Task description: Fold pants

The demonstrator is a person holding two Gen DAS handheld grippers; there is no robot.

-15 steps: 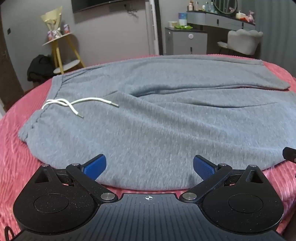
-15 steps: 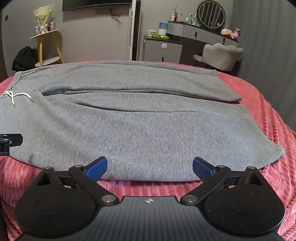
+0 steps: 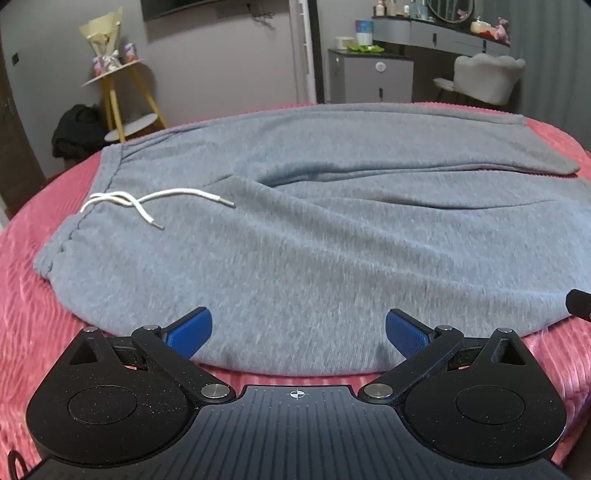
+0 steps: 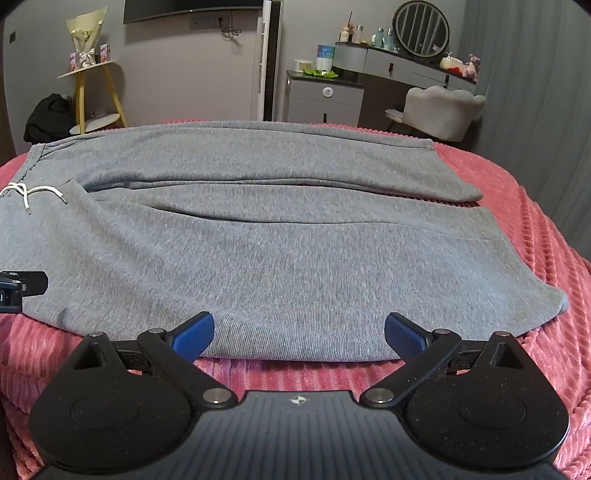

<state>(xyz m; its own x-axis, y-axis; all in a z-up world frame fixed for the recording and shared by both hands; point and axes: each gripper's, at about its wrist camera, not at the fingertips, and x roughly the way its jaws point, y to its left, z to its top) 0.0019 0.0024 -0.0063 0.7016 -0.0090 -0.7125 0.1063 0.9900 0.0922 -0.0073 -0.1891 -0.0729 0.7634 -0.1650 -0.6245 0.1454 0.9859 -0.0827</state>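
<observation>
Grey sweatpants (image 3: 314, 229) lie flat on a pink ribbed bedspread (image 3: 33, 295), waistband at the left with a white drawstring (image 3: 147, 201), both legs running to the right. In the right wrist view the same pants (image 4: 288, 251) show their leg ends at the right. My left gripper (image 3: 298, 334) hovers open over the near edge of the pants by the waist end, nothing between its blue pads (image 3: 192, 332). My right gripper (image 4: 299, 334) is open too, over the near leg's front edge. Part of the left gripper (image 4: 20, 286) shows at that view's left edge.
The pink bedspread (image 4: 535, 229) extends around the pants on all sides. Beyond the bed stand a yellow-legged side table (image 3: 122, 92), a black bag (image 3: 77, 129) on the floor, a grey cabinet (image 3: 369, 79), a pale chair (image 4: 439, 110) and a dressing table with a round mirror (image 4: 421, 33).
Both grippers have stayed wide open. The left wrist view has shifted slightly, with the pants sitting a little lower and nearer; the right view is nearly unchanged.
</observation>
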